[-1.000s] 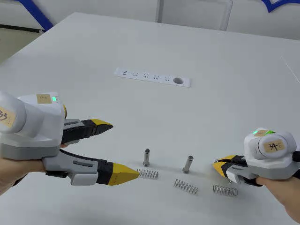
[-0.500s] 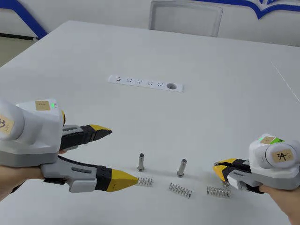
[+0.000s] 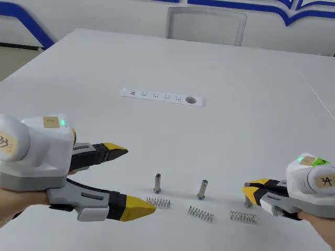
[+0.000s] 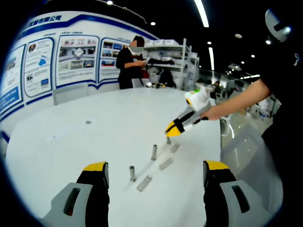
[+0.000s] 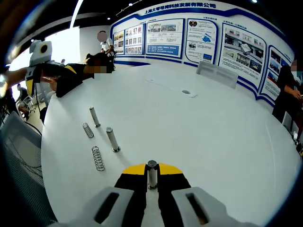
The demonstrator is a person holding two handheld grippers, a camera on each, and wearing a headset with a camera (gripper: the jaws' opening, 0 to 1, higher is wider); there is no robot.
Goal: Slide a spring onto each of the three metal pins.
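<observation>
Right claw (image 3: pixel 248 191) clamped on a pin, left claw (image 3: pixel 140 180) wide apart.
Your right claw is closed around the right pin (image 5: pixel 152 173), which stands upright between its yellow tips. Your left claw is spread wide and holds nothing. It sits at 9 o'clock of the left pin (image 3: pixel 157 183), with its lower tip just beside the left spring (image 3: pixel 158 202). The middle pin (image 3: pixel 202 189) stands upright between the other two. All three springs lie flat on the white worktop (image 3: pixel 235 104), each at roughly 6 o'clock of its pin, including the middle spring (image 3: pixel 200 213) and right spring (image 3: pixel 243 217). The power strip (image 3: pixel 161 97) is at 12 o'clock, well apart.
</observation>
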